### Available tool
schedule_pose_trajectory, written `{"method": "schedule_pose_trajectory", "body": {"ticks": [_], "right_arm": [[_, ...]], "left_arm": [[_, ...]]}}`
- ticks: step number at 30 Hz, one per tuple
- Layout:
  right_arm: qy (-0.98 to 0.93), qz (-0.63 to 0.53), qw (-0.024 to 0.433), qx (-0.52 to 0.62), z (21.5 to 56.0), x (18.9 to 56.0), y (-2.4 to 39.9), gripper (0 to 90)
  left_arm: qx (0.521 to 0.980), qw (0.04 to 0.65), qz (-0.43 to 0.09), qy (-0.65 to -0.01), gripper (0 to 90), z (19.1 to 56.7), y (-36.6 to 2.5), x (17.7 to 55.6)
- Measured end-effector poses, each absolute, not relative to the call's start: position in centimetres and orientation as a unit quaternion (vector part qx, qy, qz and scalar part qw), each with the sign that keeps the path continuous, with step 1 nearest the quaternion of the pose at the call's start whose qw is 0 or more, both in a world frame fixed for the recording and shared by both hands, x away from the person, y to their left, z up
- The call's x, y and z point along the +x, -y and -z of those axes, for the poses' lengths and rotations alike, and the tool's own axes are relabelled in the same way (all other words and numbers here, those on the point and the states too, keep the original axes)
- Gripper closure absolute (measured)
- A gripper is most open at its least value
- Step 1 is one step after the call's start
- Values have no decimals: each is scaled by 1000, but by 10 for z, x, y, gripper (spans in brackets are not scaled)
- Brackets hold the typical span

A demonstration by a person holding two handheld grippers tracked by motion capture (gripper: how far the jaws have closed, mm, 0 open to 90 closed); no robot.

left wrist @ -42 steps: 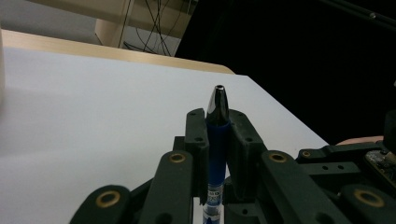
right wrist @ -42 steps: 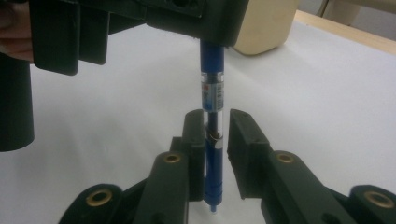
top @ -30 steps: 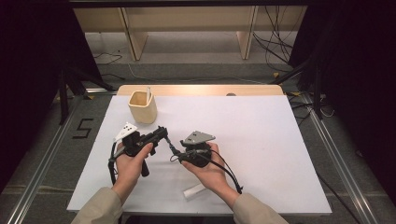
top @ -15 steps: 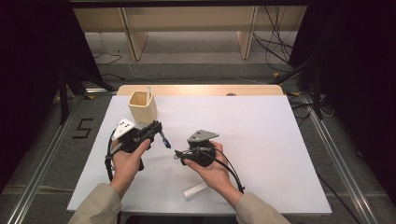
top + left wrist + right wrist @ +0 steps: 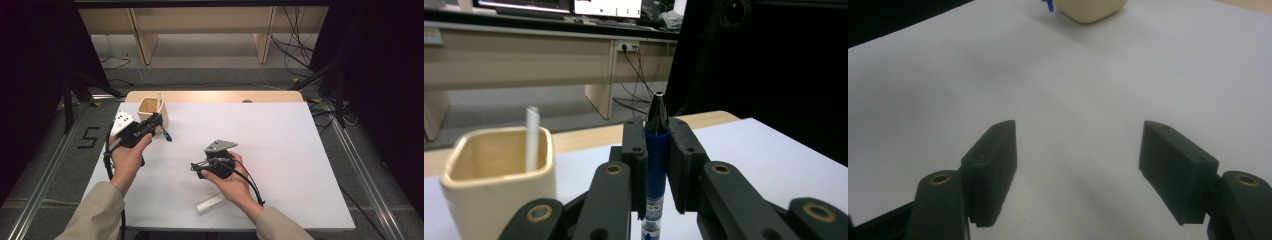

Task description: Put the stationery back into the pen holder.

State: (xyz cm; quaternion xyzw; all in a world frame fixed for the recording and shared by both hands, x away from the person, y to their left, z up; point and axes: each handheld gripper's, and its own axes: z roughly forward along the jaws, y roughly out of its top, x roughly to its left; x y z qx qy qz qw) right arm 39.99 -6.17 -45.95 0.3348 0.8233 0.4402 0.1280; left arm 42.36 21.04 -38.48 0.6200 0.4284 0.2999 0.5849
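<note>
- The beige cup (image 5: 151, 111) stands at the far left of the table (image 5: 300, 150), just beyond the left gripper (image 5: 159, 124).
- A white stick (image 5: 159, 102) already stands in the cup, probably against its far wall.
- A white tube (image 5: 210, 204) lies near the front edge.
- The table's right half is open.

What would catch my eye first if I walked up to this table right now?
Probably the blue pen, clamped upright between the jaws of the left gripper, close to a cream square cup at the far left of the white table; a white stick stands in that cup. Next, the right gripper near the table's middle, its jaws just opened with nothing between them, and a white cap lying at the near edge.
</note>
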Motion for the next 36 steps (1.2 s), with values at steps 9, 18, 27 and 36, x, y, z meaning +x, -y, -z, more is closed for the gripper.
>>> {"method": "schedule_pose_trajectory", "body": {"ticks": [9, 18, 27, 36], "right_arm": [[-823, -437, 129, 339, 462, 401, 64, 323], [-823, -435, 131, 341, 462, 401, 65, 322], [-824, -432, 130, 343, 464, 401, 65, 322], [-825, -432, 129, 342, 465, 402, 65, 319]], "left_arm": [[607, 580, -347, -418, 795, 381, -219, 440], [594, 576, -366, -425, 794, 383, -225, 449], [586, 578, -372, -430, 794, 378, -229, 455], [584, 573, -384, -427, 794, 367, -232, 461]]}}
